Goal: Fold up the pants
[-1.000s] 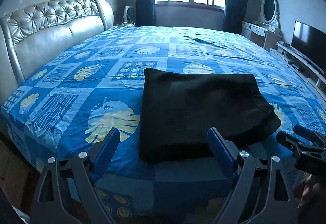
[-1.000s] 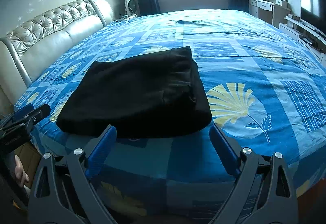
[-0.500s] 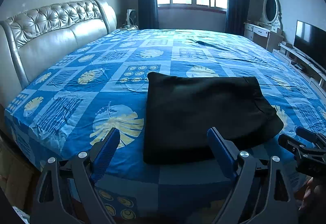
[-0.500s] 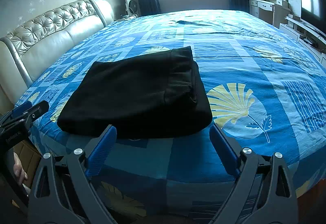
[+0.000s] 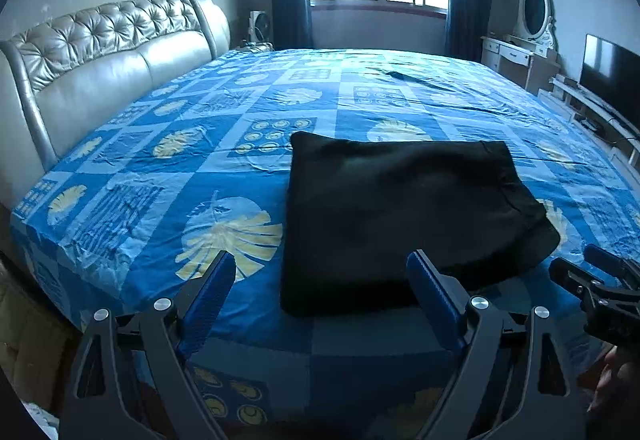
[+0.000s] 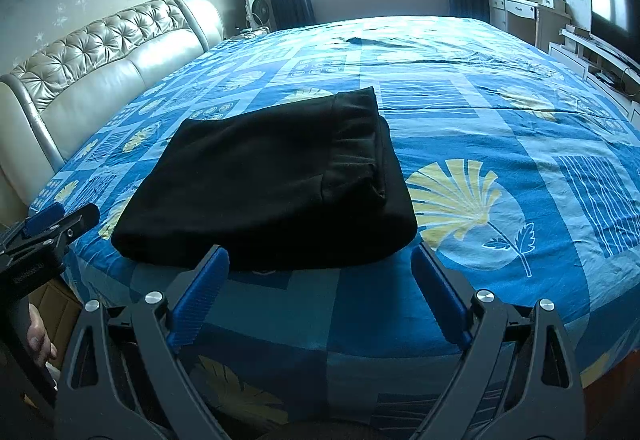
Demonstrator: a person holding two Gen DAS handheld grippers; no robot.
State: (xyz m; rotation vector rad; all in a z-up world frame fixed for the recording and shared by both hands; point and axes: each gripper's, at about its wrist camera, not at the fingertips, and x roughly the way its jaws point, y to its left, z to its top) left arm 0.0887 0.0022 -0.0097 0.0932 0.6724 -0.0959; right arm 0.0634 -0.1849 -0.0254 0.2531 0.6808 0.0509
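**Folded pants rest as both tools hover**

Nothing has shifted since the earlier frames. Black folded pants lie near the bed's front edge. Left tool and right tool hang wide, empty, just short of the pants.

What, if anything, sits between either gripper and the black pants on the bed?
Nothing visible. The pants lie folded on the blue bedsheet, just ahead of the left gripper and the right gripper. Both have jaws open and empty, with only bare sheet between the fingertips and the near edge of the fabric.
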